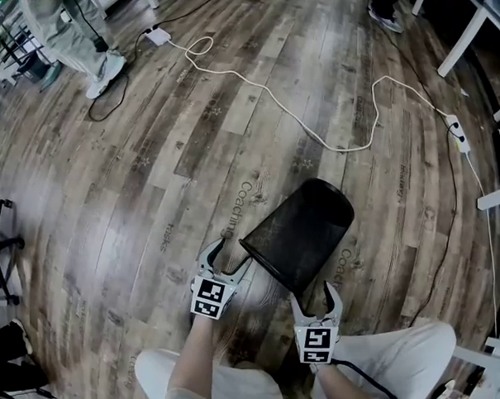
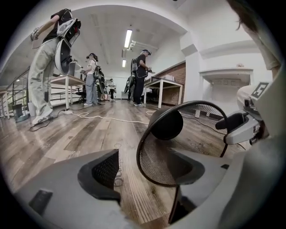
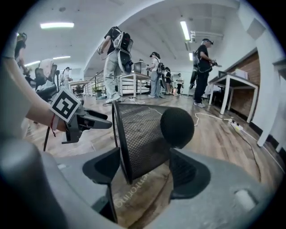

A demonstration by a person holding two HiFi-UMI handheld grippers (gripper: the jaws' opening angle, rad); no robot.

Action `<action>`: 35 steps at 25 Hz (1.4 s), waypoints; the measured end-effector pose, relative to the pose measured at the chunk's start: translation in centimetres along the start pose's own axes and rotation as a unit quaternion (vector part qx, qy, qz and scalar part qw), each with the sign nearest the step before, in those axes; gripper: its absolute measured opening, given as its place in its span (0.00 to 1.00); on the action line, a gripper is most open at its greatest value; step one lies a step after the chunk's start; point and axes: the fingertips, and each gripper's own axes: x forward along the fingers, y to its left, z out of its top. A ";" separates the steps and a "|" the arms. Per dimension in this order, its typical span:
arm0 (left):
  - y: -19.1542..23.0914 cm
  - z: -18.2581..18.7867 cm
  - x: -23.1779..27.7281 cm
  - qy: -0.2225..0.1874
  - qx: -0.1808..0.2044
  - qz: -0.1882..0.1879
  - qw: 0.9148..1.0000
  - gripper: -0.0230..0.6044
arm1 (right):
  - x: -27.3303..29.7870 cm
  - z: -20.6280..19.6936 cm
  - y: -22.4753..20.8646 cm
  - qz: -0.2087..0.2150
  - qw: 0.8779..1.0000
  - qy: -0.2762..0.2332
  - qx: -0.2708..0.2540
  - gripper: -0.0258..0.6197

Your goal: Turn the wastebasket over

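**Both grippers wide open at the mouth of the tipped basket**

I'm low over the plank floor (image 1: pixel 134 199) and the black mesh wastebasket (image 1: pixel 305 229) lies on its side right ahead of me, open mouth toward me, round base pointing away. My left gripper (image 1: pixel 222 258) sits at the left end of the rim with its jaws spread. In the left gripper view the rim wire arcs up through the gap, closer to the right-hand jaw, with bare floor showing on the other side. My right gripper (image 1: pixel 314 302) sits at the right end of the rim, also spread. Its own view shows the rim edge standing between the jaws and the mesh wall running off in front of the right-hand one. Neither pair is clamped on the wire.

Room to work: open floor to the left and beyond the base. A white cable (image 1: pixel 313 138) snakes across past the basket, clear of it, running to a power strip (image 1: pixel 458 132) at the right, near white table legs (image 1: pixel 466 36). My knees (image 1: pixel 406 353) crowd the near side.
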 end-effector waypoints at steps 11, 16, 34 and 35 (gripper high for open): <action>0.3 -1.8 4.7 0.003 0.026 -0.055 0.998 0.56 | 4.3 -5.2 0.0 -0.011 0.993 0.025 0.112 0.55; -1.3 -2.4 6.1 0.005 0.031 -0.102 0.994 0.54 | 5.4 -6.2 0.0 -0.020 0.986 0.023 0.164 0.53; -2.1 3.8 2.4 0.006 -0.079 -0.049 0.996 0.07 | 3.9 1.9 -7.7 -0.074 0.975 0.022 0.207 0.12; -1.8 4.7 1.7 0.005 -0.087 -0.040 0.995 0.07 | 3.7 3.1 -7.8 -0.066 0.975 0.023 0.209 0.12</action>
